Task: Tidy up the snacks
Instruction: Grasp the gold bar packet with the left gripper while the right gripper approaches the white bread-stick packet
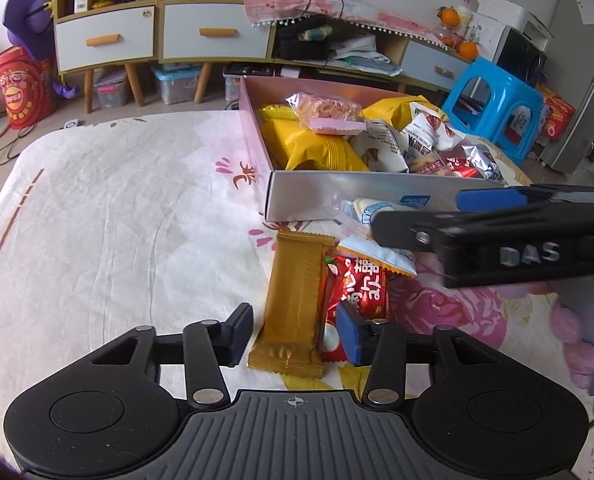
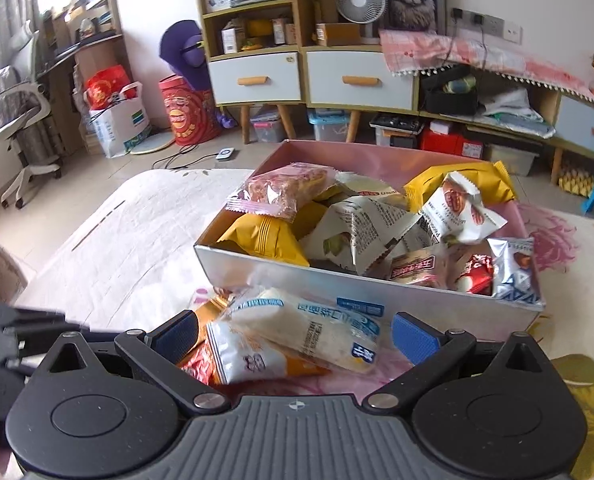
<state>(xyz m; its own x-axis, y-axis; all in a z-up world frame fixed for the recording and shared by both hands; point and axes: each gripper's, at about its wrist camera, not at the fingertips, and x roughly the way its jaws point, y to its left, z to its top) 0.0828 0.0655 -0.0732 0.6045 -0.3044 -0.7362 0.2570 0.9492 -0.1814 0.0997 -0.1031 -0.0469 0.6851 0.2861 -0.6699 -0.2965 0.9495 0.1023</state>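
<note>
Four loose snacks lie on the floral cloth (image 1: 117, 208) just near of the open box (image 1: 357, 196): a gold bar packet (image 1: 293, 308), a red packet (image 1: 357, 288) touching its right edge, a white packet with orange trim (image 2: 249, 356), and a clear-wrapped white roll (image 2: 309, 330) lying across it against the box's near wall. The box (pink inside, silvery outside) holds a heap of snacks; at least ten wrappers show, among them three yellow ones and one pink-edged clear packet (image 1: 329, 114) on top.

The left gripper (image 1: 295, 334) angles down at the cloth, its two blue-padded fingers drawn in around the near end of the gold bar packet, the right pad over the red packet; whether the pads already press on the bar I cannot tell.

The right gripper (image 2: 295, 338) slants down from the right, its fingers spread wide on either side of the white roll, touching nothing.
</note>
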